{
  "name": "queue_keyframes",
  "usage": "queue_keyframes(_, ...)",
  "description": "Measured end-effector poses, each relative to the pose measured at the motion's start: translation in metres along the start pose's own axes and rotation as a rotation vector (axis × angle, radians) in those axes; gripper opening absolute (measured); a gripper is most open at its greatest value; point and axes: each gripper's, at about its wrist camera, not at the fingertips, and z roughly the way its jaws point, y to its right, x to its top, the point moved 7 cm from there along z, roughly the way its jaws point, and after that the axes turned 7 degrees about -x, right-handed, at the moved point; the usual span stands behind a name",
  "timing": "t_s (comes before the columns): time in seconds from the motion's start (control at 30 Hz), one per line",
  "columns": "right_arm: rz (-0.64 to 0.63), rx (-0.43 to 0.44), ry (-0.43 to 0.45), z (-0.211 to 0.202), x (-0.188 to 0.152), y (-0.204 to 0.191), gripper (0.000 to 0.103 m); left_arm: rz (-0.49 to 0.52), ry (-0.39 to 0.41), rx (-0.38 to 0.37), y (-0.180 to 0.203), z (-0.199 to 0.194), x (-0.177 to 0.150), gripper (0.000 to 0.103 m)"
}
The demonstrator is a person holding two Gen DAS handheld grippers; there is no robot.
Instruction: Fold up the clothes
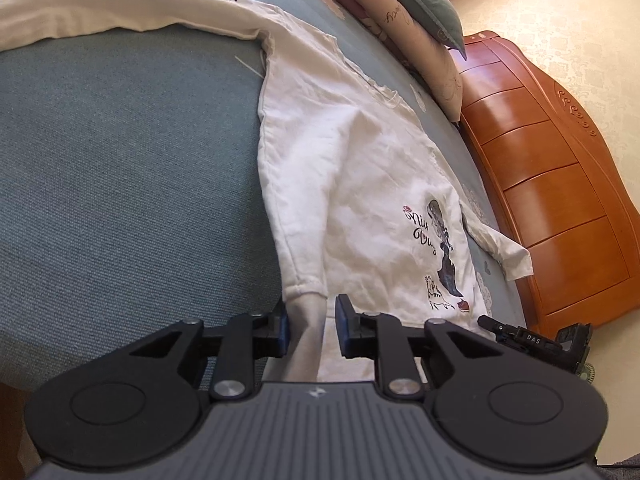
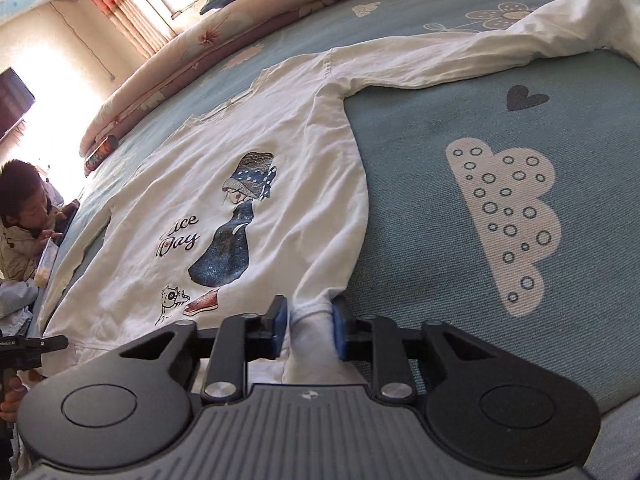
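Left gripper (image 1: pixel 311 330) pinches the shirt (image 1: pixel 360 184) hem on the bed (image 1: pixel 120 160); right gripper (image 2: pixel 308 330) clamps the hem's other corner.

White shirt (image 2: pixel 256 128) with blue-dressed girl print, black lettering; teal bedspread (image 2: pixel 460 92) with white dotted cloud, dark heart; orange-brown wooden headboard (image 1: pixel 560 184); blue pads (image 2: pixel 280 320).

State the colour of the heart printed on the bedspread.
Dark grey heart, clearest in the right wrist view.
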Motion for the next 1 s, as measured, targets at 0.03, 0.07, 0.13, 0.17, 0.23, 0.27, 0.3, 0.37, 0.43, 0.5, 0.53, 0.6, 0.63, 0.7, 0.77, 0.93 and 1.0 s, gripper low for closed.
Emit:
queue_keyframes(0.03, 0.003, 0.015, 0.006, -0.002, 0.001, -0.001, 0.018, 0.002, 0.007, 0.003, 0.003, -0.002, 0.001, 0.019)
queue_keyframes(0.07, 0.006, 0.029, 0.013, -0.005, 0.003, -0.002, 0.017, 0.002, 0.015, 0.004, 0.006, -0.004, 0.001, 0.017)
queue_keyframes(0.13, 0.008, 0.05, 0.038, -0.013, 0.008, -0.003, 0.015, 0.001, 0.032, -0.016, 0.017, -0.013, 0.002, 0.015)
queue_keyframes(0.17, 0.004, 0.058, 0.052, -0.019, 0.012, -0.003, 0.015, 0.007, 0.04, -0.026, 0.023, -0.018, 0.003, 0.015)
queue_keyframes(0.23, -0.017, 0.055, 0.076, -0.03, 0.022, -0.003, 0.015, 0.036, 0.041, 0.0, 0.031, -0.027, 0.004, 0.015)
queue_keyframes(0.27, -0.027, 0.053, 0.089, -0.036, 0.027, -0.003, 0.016, 0.045, 0.028, 0.058, 0.029, -0.029, 0.004, 0.016)
queue_keyframes(0.3, -0.055, 0.01, 0.076, -0.035, 0.028, -0.003, 0.018, 0.054, 0.015, 0.116, 0.027, -0.032, 0.005, 0.019)
queue_keyframes(0.37, -0.112, -0.081, 0.047, -0.034, 0.029, -0.004, 0.025, 0.097, -0.015, 0.258, 0.018, -0.036, 0.006, 0.018)
queue_keyframes(0.43, -0.166, -0.182, 0.067, -0.037, 0.03, -0.004, 0.033, 0.131, -0.023, 0.35, 0.011, -0.041, 0.012, 0.019)
queue_keyframes(0.5, -0.187, -0.191, 0.09, -0.039, 0.034, -0.012, 0.04, 0.16, -0.01, 0.361, 0.016, -0.04, 0.023, 0.021)
queue_keyframes(0.53, -0.195, -0.172, 0.11, -0.04, 0.037, -0.019, 0.045, 0.19, 0.0, 0.351, 0.023, -0.036, 0.031, 0.024)
queue_keyframes(0.6, -0.226, -0.143, 0.126, -0.034, 0.042, -0.037, 0.054, 0.265, 0.021, 0.327, 0.039, -0.02, 0.047, 0.034)
queue_keyframes(0.63, -0.25, -0.134, 0.122, -0.026, 0.045, -0.047, 0.058, 0.3, 0.028, 0.314, 0.045, -0.009, 0.053, 0.035)
queue_keyframes(0.7, -0.296, -0.129, 0.109, -0.005, 0.047, -0.065, 0.058, 0.363, 0.021, 0.306, 0.054, 0.022, 0.063, 0.037)
queue_keyframes(0.77, -0.341, -0.137, 0.09, 0.022, 0.046, -0.082, 0.058, 0.422, -0.008, 0.329, 0.055, 0.054, 0.065, 0.037)
queue_keyframes(0.93, -0.449, -0.207, 0.031, 0.045, 0.011, -0.091, 0.067, 0.489, -0.059, 0.41, 0.034, 0.07, 0.045, 0.04)
queue_keyframes(1.0, -0.471, -0.194, 0.033, 0.032, -0.006, -0.086, 0.07, 0.488, -0.071, 0.406, 0.03, 0.056, 0.034, 0.04)
